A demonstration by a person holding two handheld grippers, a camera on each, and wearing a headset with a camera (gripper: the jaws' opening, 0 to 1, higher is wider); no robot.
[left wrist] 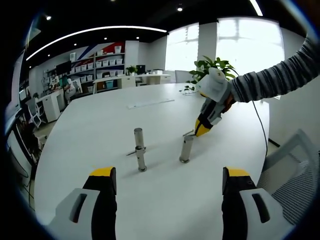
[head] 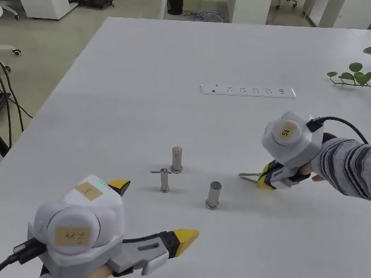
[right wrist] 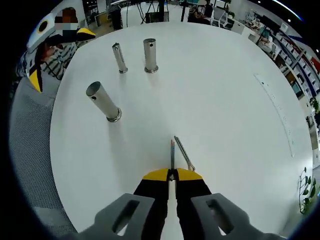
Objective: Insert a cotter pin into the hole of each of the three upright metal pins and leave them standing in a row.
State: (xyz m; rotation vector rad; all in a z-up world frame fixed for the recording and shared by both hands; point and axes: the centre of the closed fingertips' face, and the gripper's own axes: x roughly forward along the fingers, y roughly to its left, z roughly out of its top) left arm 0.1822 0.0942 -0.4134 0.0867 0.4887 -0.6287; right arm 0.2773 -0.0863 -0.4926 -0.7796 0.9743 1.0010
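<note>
Right gripper (right wrist: 171, 173) clenched on a cotter pin (right wrist: 172, 151), tips low over the table (head: 145, 87), at right of centre in the head view. Left gripper (left wrist: 167, 176) released, jaws wide apart, at lower left of the head view. Three metal pins stand upright at frame centre, apart from one another: back pin (head: 177, 159); left pin (head: 164, 180), with a second cotter (head: 155, 171) through its top; right pin (head: 213, 195), nearest the held cotter pin

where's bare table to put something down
Bare: the wide stretch between the pins and the power strip, and left of the pins. Crowded: the gap from the pins to the right gripper with its cotter pin.
</note>
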